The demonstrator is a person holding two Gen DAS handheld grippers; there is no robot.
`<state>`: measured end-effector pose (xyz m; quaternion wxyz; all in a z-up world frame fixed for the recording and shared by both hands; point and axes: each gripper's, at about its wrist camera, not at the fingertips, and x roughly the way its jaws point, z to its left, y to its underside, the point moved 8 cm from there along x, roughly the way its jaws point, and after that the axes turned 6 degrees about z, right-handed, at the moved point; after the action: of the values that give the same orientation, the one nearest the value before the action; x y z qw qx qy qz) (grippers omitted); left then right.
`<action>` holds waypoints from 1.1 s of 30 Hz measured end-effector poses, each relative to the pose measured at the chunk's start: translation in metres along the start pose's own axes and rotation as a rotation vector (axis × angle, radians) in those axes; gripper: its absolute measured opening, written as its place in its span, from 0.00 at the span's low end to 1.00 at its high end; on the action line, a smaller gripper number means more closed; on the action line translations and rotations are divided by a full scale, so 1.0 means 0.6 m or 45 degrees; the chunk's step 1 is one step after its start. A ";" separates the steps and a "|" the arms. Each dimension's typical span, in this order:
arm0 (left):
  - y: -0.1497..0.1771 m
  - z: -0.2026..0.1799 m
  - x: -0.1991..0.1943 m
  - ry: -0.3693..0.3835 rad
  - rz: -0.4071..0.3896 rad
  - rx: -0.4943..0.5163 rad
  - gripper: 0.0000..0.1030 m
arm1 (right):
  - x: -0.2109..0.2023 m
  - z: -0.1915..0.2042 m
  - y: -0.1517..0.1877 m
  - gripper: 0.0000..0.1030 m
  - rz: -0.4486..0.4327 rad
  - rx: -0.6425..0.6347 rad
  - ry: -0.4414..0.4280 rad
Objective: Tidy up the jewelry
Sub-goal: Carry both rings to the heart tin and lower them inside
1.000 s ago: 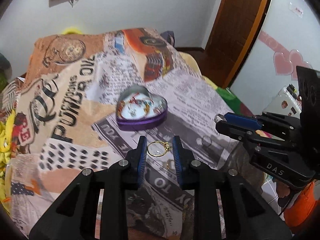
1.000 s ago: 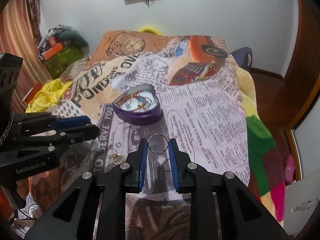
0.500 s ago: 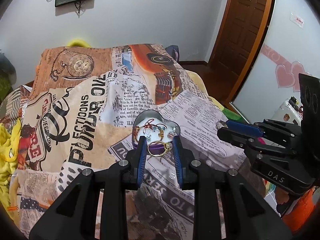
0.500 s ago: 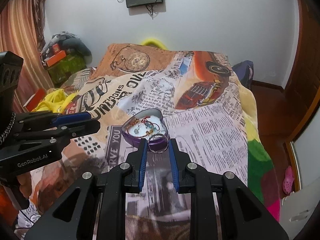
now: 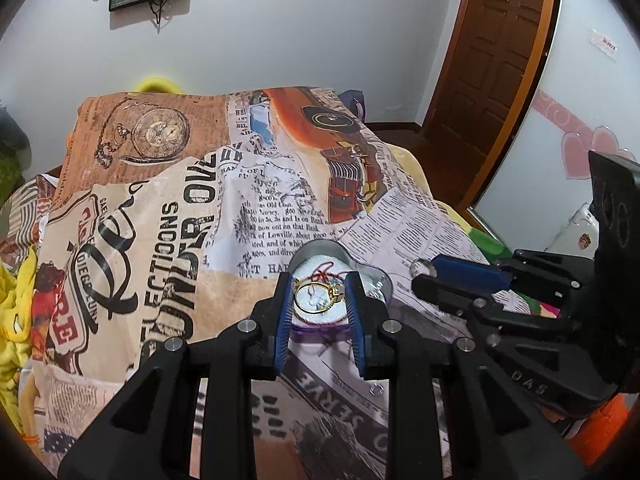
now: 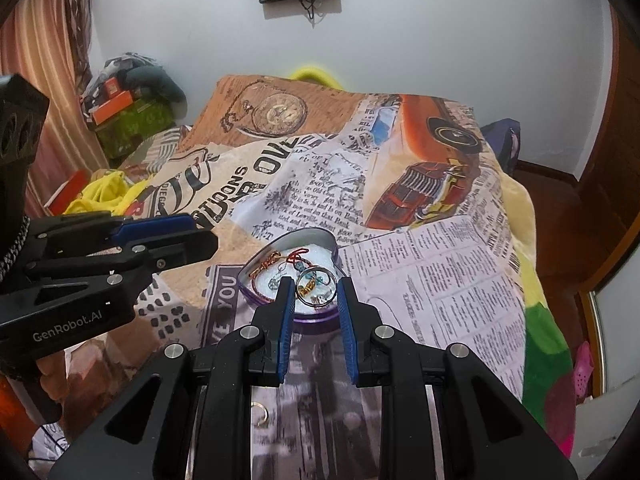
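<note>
A purple heart-shaped tin (image 5: 320, 330) (image 6: 256, 294) with a white lining sits open on the printed blanket and holds several small pieces of jewelry. My left gripper (image 5: 319, 298) is shut on a gold ring (image 5: 318, 297) and holds it above the tin. My right gripper (image 6: 315, 291) is shut on a silver ring (image 6: 315, 289), also held above the tin's near side. Each gripper shows in the other's view: the right one at the right (image 5: 424, 276), the left one at the left (image 6: 200, 236).
A small gold ring (image 6: 260, 414) and a small silver piece (image 5: 376, 390) lie on the blanket (image 5: 160, 220) in front of the tin. Yellow cloth (image 6: 100, 196) and clutter lie left of the bed. A wooden door (image 5: 492, 60) stands at the right.
Both grippers have risen and moved forward with their rings, from low over the blanket in front of the tin to above it. The tin's inside now shows.
</note>
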<state>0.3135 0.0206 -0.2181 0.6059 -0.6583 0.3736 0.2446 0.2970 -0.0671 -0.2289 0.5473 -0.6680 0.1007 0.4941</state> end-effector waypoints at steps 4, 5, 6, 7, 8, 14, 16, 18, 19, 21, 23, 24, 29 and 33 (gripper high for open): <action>-0.012 0.008 0.017 0.011 0.005 -0.004 0.24 | 0.019 0.002 -0.006 0.19 0.021 -0.015 -0.009; -0.016 0.011 0.024 0.016 0.009 -0.008 0.24 | 0.024 0.002 -0.006 0.19 0.028 -0.016 -0.013; -0.017 0.013 0.029 0.018 0.012 -0.009 0.24 | 0.028 0.002 -0.008 0.19 0.034 -0.017 -0.016; -0.018 0.014 0.033 0.020 0.016 -0.011 0.24 | 0.033 0.001 -0.009 0.19 0.042 -0.018 -0.020; -0.020 0.017 0.042 0.024 0.025 -0.012 0.24 | 0.038 0.001 -0.010 0.19 0.050 -0.020 -0.025; -0.017 0.021 0.083 0.048 0.085 -0.013 0.24 | 0.067 -0.002 -0.010 0.19 0.112 -0.023 -0.060; -0.014 0.020 0.096 0.051 0.104 -0.010 0.24 | 0.074 -0.003 -0.008 0.19 0.130 -0.020 -0.075; -0.013 0.020 0.103 0.054 0.116 -0.010 0.24 | 0.079 -0.003 -0.006 0.19 0.146 -0.021 -0.087; -0.012 0.020 0.108 0.059 0.125 -0.013 0.24 | 0.081 -0.003 -0.004 0.19 0.148 -0.023 -0.086; -0.012 0.022 0.113 0.064 0.136 -0.018 0.24 | 0.085 -0.002 -0.003 0.19 0.157 -0.026 -0.087; -0.011 0.023 0.115 0.069 0.140 -0.022 0.24 | 0.089 -0.003 -0.003 0.19 0.163 -0.029 -0.087; -0.011 0.022 0.114 0.071 0.139 -0.023 0.24 | 0.090 -0.002 -0.001 0.19 0.166 -0.032 -0.085; -0.012 0.022 0.112 0.082 0.140 -0.026 0.24 | 0.094 0.000 0.000 0.19 0.164 -0.050 -0.073; -0.012 0.019 0.112 0.096 0.149 -0.026 0.24 | 0.093 0.002 -0.001 0.19 0.164 -0.057 -0.083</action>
<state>0.3608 0.0188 -0.2674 0.5694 -0.6501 0.4317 0.2585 0.3242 -0.0429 -0.2715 0.5023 -0.6557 0.1148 0.5519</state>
